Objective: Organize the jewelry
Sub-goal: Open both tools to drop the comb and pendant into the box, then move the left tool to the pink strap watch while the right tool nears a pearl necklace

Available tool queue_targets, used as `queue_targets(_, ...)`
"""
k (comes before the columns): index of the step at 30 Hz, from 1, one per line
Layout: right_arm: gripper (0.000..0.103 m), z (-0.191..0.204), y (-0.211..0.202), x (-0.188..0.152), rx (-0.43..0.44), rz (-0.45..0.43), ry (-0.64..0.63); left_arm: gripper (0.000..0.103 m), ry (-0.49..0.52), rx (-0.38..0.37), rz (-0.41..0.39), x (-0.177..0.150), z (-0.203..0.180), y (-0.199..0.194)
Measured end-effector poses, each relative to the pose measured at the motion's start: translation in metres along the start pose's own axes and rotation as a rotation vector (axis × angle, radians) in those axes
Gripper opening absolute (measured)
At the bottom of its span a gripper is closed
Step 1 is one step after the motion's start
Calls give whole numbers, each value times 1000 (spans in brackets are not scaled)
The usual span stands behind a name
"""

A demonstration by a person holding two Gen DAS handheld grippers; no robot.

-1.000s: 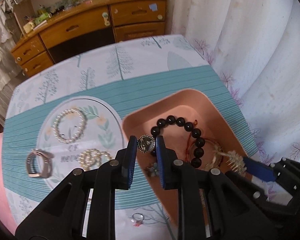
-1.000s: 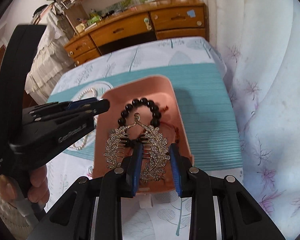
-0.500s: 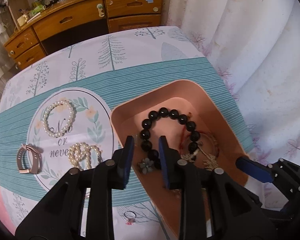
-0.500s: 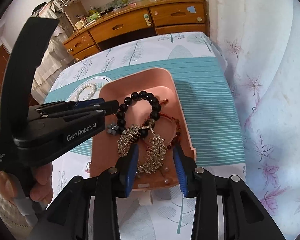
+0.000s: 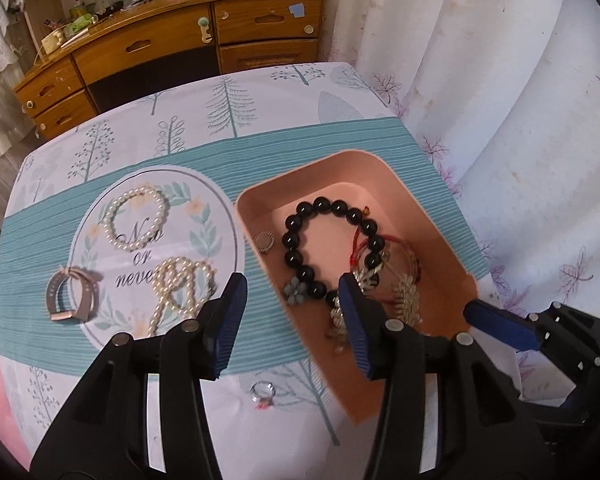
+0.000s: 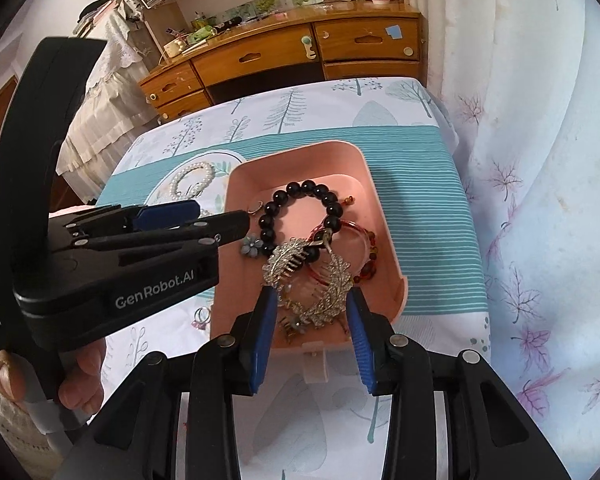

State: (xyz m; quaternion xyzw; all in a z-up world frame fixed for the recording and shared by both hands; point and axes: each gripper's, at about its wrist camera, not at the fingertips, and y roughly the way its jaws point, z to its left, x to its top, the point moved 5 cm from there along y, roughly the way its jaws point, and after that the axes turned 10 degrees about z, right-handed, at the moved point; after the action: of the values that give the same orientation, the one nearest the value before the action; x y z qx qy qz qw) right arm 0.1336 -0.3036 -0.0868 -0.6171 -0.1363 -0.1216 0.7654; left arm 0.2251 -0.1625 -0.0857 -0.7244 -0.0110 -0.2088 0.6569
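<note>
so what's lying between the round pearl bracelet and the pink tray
Only bare tablecloth: the left wrist view shows the pearl bracelet on the printed oval and the pink tray to its right, with nothing between.

A wooden dresser (image 5: 204, 44) stands beyond the tablecloth (image 5: 236, 120), beside a leaf-print curtain (image 5: 500, 80).

Left tongs (image 5: 290, 312): black plastic arms, ribbed blue pads inside each finger, silver screws behind the pads. White "GenRobot.AI" lettering on the side of the body.
Right tongs (image 6: 310, 320): same black arms, blue ribbed pads, silver screws at the finger joints.
</note>
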Motion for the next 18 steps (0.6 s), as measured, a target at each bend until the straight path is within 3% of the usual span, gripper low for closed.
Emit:
queue_targets(14, 36, 42, -31, -12, -15, -20, -73, 45, 100, 102, -99, -38, 31, -56)
queue_targets(18, 36, 58, -40, -7, -13, -26, -98, 45, 62, 96, -79, -45, 58, -73)
